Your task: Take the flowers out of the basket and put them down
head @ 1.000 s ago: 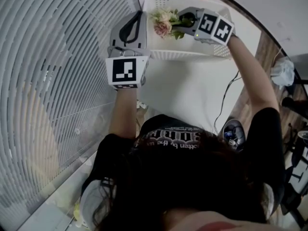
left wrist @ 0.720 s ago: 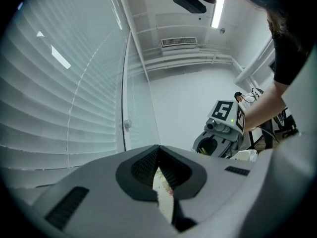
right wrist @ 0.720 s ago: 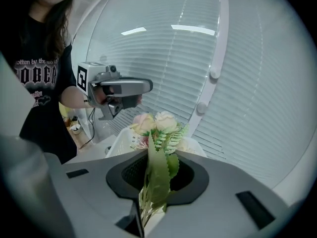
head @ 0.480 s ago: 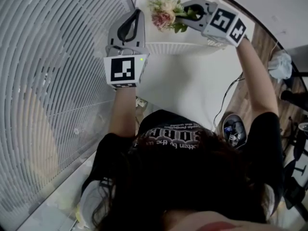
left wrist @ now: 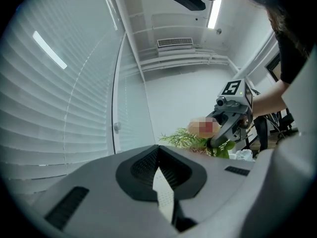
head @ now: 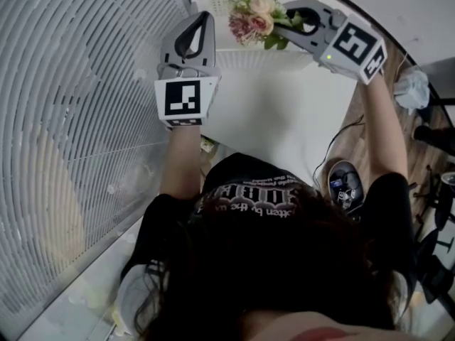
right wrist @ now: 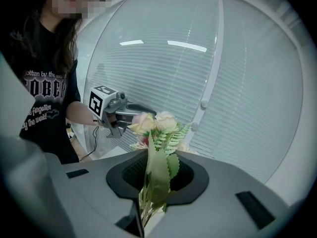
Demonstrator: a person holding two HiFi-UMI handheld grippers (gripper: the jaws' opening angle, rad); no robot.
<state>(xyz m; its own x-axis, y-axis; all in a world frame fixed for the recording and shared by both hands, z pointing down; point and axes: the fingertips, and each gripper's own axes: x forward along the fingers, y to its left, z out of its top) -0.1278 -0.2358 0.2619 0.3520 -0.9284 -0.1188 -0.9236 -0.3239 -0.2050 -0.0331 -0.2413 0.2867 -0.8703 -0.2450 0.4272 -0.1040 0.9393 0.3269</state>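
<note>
Clamping the flowers (head: 256, 23) by their stems, the right gripper (head: 293, 18) holds the bunch over the white basket (head: 242, 59) in the head view, the pink and cream blooms pointing toward the basket's window side. The basket stands at the far end of a white surface (head: 284, 112). The left gripper (head: 206, 18) hovers at the basket's window-side corner, beside the slatted blinds (head: 71, 119), its jaws drawn together with nothing in them. Both forearms of the person reach toward the basket from below the frame.

From the left gripper view, the left gripper (left wrist: 158, 150) shows its jaws closed tip to tip and empty, pointing across at the right gripper (left wrist: 220, 139). Green fern from the flowers (left wrist: 185, 139) sticks out beside those far jaws; the blooms themselves are masked by a blur patch. The basket is not visible here.

From the right gripper view, the right gripper (right wrist: 157, 155) has its jaws nearly closed on the flowers (right wrist: 153, 123): pale green stems and a broad leaf are pinched between the pads, and two cream roses with a fern sprig rise upright above the tips. The left gripper (right wrist: 130, 108) sits just behind the blooms, its marker cube facing the camera, with the blinds filling the background.
</note>
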